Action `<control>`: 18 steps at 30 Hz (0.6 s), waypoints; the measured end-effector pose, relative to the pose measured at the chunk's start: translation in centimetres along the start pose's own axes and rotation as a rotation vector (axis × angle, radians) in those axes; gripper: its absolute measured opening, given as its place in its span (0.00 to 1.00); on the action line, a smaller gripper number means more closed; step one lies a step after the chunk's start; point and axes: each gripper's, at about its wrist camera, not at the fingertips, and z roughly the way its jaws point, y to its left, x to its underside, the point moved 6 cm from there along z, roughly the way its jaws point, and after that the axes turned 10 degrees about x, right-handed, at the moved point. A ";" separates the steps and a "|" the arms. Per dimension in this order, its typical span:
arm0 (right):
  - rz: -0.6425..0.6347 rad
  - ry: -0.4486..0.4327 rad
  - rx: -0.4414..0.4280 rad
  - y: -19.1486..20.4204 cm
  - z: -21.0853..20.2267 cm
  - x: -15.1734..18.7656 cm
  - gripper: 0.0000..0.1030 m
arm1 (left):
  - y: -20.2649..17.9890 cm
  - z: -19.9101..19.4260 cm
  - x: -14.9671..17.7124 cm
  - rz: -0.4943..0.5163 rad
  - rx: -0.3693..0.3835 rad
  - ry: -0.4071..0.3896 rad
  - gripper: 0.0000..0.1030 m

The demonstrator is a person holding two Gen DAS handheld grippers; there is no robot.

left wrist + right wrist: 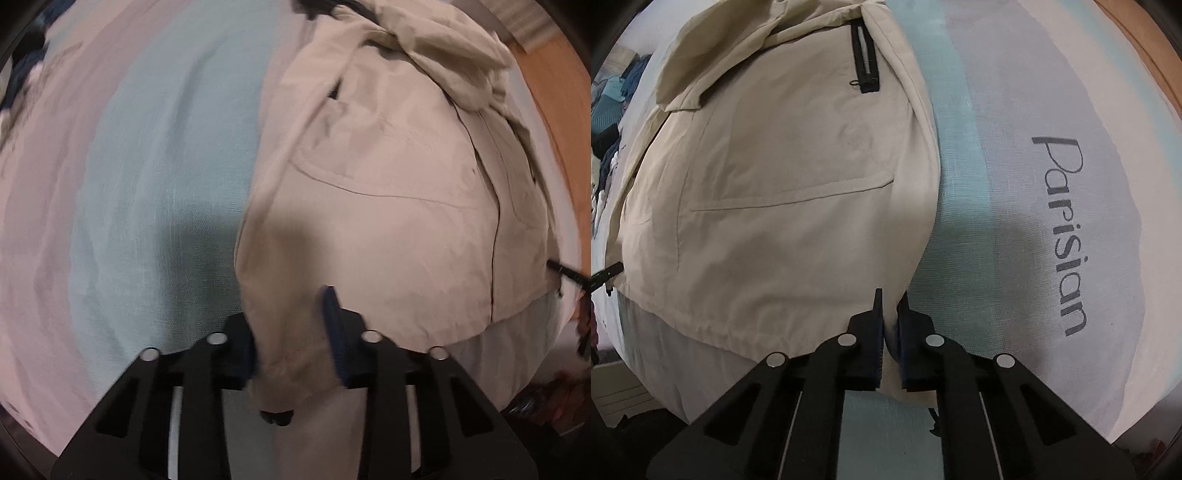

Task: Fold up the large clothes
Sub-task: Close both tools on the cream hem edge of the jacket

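A beige jacket [388, 206] lies spread on a striped bedsheet, front up, with a curved pocket seam and a bunched hood at the far end. In the right wrist view the jacket [783, 177] shows a black chest zipper [865, 59]. My left gripper [291, 325] has its jaws around the jacket's lower left hem corner, with cloth between the fingers. My right gripper [889, 317] is shut on the jacket's lower right hem corner, jaws nearly together with cloth pinched between them.
The bedsheet [155, 184] has pale pink and light blue stripes, with the word "Parisian" [1062, 236] printed to the right of the jacket. A wooden floor [554, 110] shows beyond the bed edge. A pile of clothes [609, 110] lies at far left.
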 end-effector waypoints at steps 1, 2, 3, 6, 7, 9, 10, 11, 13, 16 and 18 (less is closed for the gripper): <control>-0.010 -0.004 0.004 -0.1 -0.3 0.0 0.05 | -0.2 -0.3 0.0 0.006 -0.005 -0.001 0.18; -0.018 -0.009 0.007 0.0 -0.6 0.1 0.04 | -0.3 -0.5 -0.1 0.011 -0.013 -0.004 0.12; -0.021 -0.012 0.005 -0.2 -0.9 0.1 0.04 | -0.3 -0.7 0.2 0.010 -0.012 -0.003 0.11; -0.020 -0.015 0.002 -0.3 -1.7 0.1 0.04 | -0.7 -0.7 0.2 0.019 -0.022 0.006 0.07; -0.022 -0.016 0.003 -0.4 -1.8 0.1 0.04 | -0.9 -0.7 0.1 0.037 -0.032 0.009 0.06; -0.025 -0.018 0.003 0.3 -2.1 0.1 0.04 | -1.2 -0.6 0.0 0.052 -0.041 0.014 0.05; -0.027 -0.018 0.006 0.4 -2.3 0.1 0.04 | -1.2 -0.8 0.0 0.053 -0.044 0.014 0.05; -0.029 -0.018 0.009 0.3 -2.2 -0.1 0.04 | -1.5 -0.8 -0.1 0.054 -0.043 0.013 0.05; -0.028 -0.016 0.008 0.4 -2.3 -0.1 0.04 | -1.9 -0.8 -0.3 0.052 -0.041 0.012 0.05; -0.017 -0.010 0.003 0.0 -2.6 -0.4 0.04 | -2.2 -1.3 -0.3 0.050 -0.039 0.014 0.05; -0.020 -0.009 0.002 -0.1 -2.9 -0.7 0.04 | -2.4 -1.8 -0.4 0.052 -0.041 0.019 0.05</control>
